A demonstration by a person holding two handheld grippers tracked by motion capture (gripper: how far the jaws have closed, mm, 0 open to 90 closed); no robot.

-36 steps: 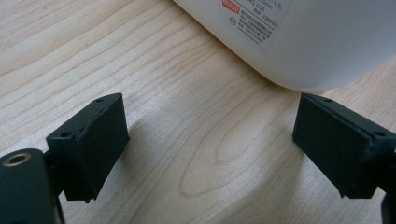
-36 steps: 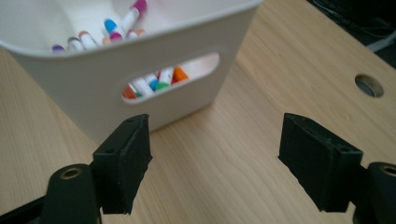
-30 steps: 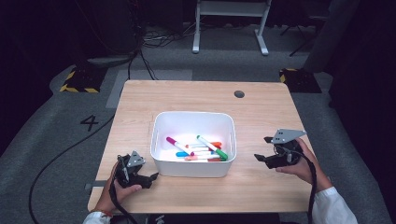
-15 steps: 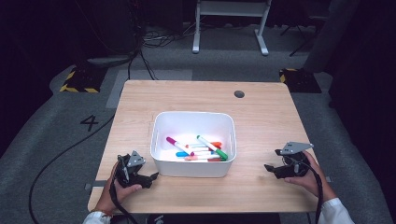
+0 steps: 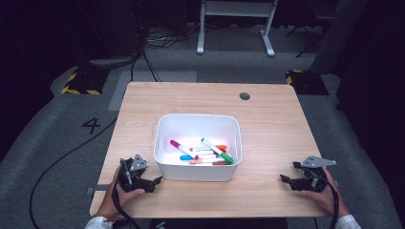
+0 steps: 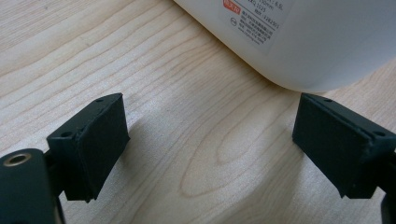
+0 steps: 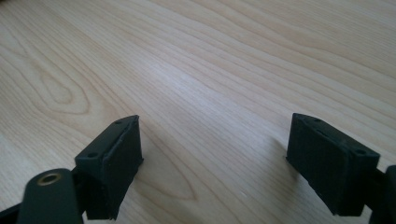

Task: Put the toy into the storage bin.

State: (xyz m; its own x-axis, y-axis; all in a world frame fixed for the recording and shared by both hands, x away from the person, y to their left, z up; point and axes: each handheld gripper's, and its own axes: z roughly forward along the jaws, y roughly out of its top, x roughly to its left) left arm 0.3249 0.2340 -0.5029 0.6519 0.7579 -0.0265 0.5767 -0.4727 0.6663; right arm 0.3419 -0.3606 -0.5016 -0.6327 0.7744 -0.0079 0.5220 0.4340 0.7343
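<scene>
Since the earlier frame, the right gripper (image 5: pixel 292 182) has been lowered to the table (image 5: pixel 267 119), well right of the white bin (image 5: pixel 197 168). The bin is centred, markers (image 5: pixel 203 151) inside. The left gripper (image 5: pixel 152 183), just beside the bin's near-left corner, is nearer. Both jaw pairs are spread, empty.
</scene>
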